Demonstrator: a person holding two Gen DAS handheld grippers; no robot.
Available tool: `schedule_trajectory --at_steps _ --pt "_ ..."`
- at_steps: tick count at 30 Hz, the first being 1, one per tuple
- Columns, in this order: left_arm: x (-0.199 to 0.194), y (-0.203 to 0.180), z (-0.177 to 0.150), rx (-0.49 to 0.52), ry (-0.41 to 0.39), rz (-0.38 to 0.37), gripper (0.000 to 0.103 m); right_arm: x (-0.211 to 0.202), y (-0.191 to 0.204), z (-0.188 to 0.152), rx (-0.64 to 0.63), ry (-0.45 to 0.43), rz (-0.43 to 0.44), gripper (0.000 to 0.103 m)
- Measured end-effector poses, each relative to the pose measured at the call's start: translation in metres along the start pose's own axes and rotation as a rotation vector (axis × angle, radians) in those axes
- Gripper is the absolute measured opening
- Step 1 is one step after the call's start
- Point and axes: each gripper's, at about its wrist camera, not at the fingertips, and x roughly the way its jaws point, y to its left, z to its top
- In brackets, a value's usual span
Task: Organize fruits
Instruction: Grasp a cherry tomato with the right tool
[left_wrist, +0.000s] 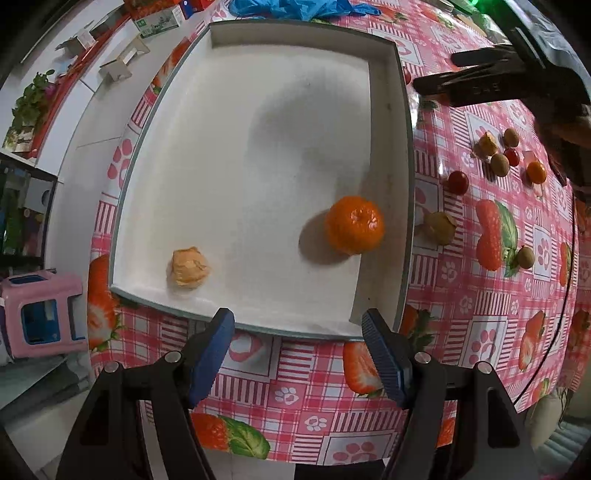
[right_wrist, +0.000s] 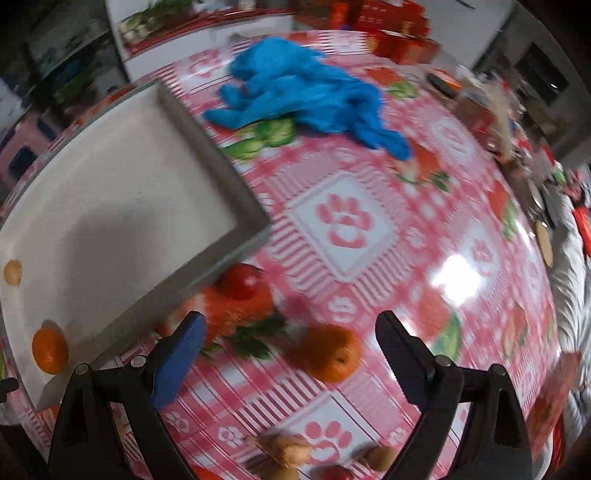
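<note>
A white square tray (left_wrist: 402, 155) lies on the pink patterned tablecloth. In it sit a mandarin (left_wrist: 354, 224) near its right wall and a pale peeled fruit piece (left_wrist: 189, 267) near its front left. My left gripper (left_wrist: 297, 354) is open and empty, hovering before the tray's front rim. Loose fruits lie right of the tray: a cherry tomato (left_wrist: 458, 182), small brown fruits (left_wrist: 499, 164) and a small orange one (left_wrist: 536, 172). My right gripper (right_wrist: 290, 354) is open and empty above the cloth, with a small orange fruit (right_wrist: 334, 353) between its fingers' line and a red tomato (right_wrist: 242, 282) by the tray corner (right_wrist: 258, 229).
Blue crumpled gloves (right_wrist: 306, 96) lie on the cloth behind the tray. Red boxes (right_wrist: 402, 44) and clutter stand at the table's far side. A pink stool (left_wrist: 40, 314) stands off the table's left edge. More small fruits (right_wrist: 291, 452) lie under the right gripper.
</note>
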Motion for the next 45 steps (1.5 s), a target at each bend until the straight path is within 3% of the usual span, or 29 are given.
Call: schedule_trajectory --at_steps 4,9,11,13,14,17,24,31,38,41,45 --pt "0.002 0.006 -0.004 -0.020 0.011 0.009 0.073 0.014 0.016 0.007 -0.115 0.002 0.012 0.072" --pt "0.008 0.014 -0.013 -0.050 0.036 0.023 0.073 0.020 0.024 0.011 -0.242 -0.024 0.023 0.067" --pt "0.011 0.016 -0.014 -0.050 0.042 0.027 0.073 0.021 0.023 0.012 -0.241 -0.029 0.052 0.057" --pt "0.010 0.015 -0.018 -0.044 0.042 0.037 0.073 0.021 0.023 0.013 -0.237 -0.029 0.096 0.033" --pt "0.011 0.013 -0.021 -0.043 0.040 0.038 0.073 0.022 0.023 0.015 -0.234 -0.023 0.115 0.026" --pt "0.008 0.002 -0.020 -0.030 0.033 0.036 0.073 0.020 0.020 0.016 -0.182 -0.004 0.143 0.026" --pt "-0.005 -0.041 0.001 0.087 -0.041 0.015 0.073 -0.022 -0.014 -0.019 0.101 -0.015 0.214 0.026" --pt "-0.010 -0.103 0.021 0.273 -0.098 -0.024 0.073 -0.065 -0.045 -0.109 0.432 0.020 0.219 0.026" --pt "0.007 -0.160 0.043 0.436 -0.124 -0.004 0.073 -0.086 -0.038 -0.210 0.670 0.102 0.206 0.026" --pt "0.019 -0.175 0.047 0.499 -0.132 0.030 0.073 -0.091 -0.032 -0.237 0.736 0.114 0.215 0.026" --pt "0.040 -0.180 0.050 0.517 -0.080 0.058 0.073 -0.097 -0.028 -0.251 0.778 0.106 0.230 0.026"
